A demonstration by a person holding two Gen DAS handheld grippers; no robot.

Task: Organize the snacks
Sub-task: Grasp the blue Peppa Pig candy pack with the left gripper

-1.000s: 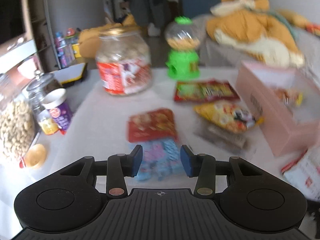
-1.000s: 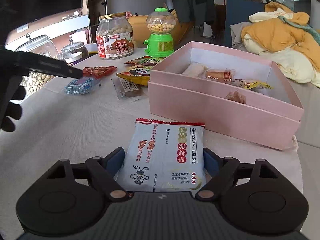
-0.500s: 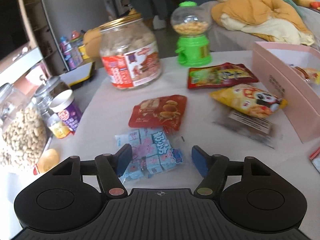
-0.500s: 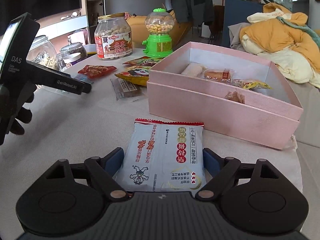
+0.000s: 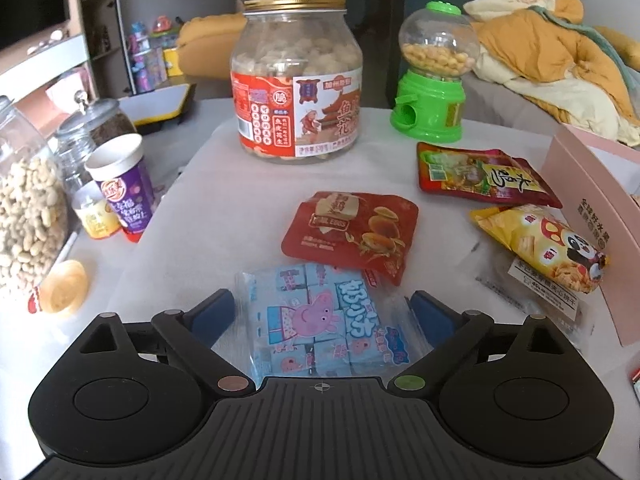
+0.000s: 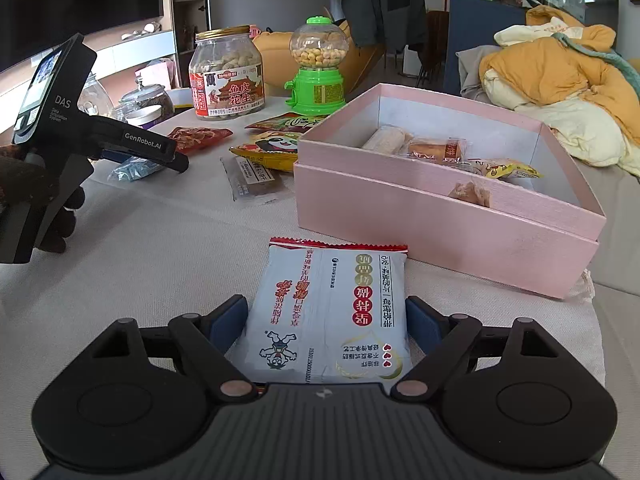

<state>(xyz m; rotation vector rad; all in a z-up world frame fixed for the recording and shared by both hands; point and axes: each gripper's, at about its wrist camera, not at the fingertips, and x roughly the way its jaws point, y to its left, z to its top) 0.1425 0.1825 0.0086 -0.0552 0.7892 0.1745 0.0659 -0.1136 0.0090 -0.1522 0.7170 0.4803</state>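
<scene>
My left gripper (image 5: 320, 314) is open wide, its blue pads on either side of a light-blue cartoon-pig candy pack (image 5: 320, 320) lying on the table, with gaps on both sides. My right gripper (image 6: 326, 324) is open around a pale-blue snack packet (image 6: 328, 312) with a red top edge; its pads sit beside the packet's edges. The pink box (image 6: 440, 216) stands just beyond and holds several wrapped snacks. A red pack (image 5: 352, 232), a yellow panda pack (image 5: 548, 248), a red-green pack (image 5: 480, 176) and a clear-wrapped bar (image 6: 252, 180) lie loose.
A big peanut jar (image 5: 298, 80) and a green candy dispenser (image 5: 432, 72) stand at the back. Glass jars (image 5: 24, 208) and a purple cup (image 5: 124, 192) crowd the left edge. The left gripper's body (image 6: 60, 120) shows in the right wrist view.
My left gripper opened wider and moved forward and down over the blue candy pack, which now lies between its pads. My right gripper has stayed still around the pale-blue packet.
</scene>
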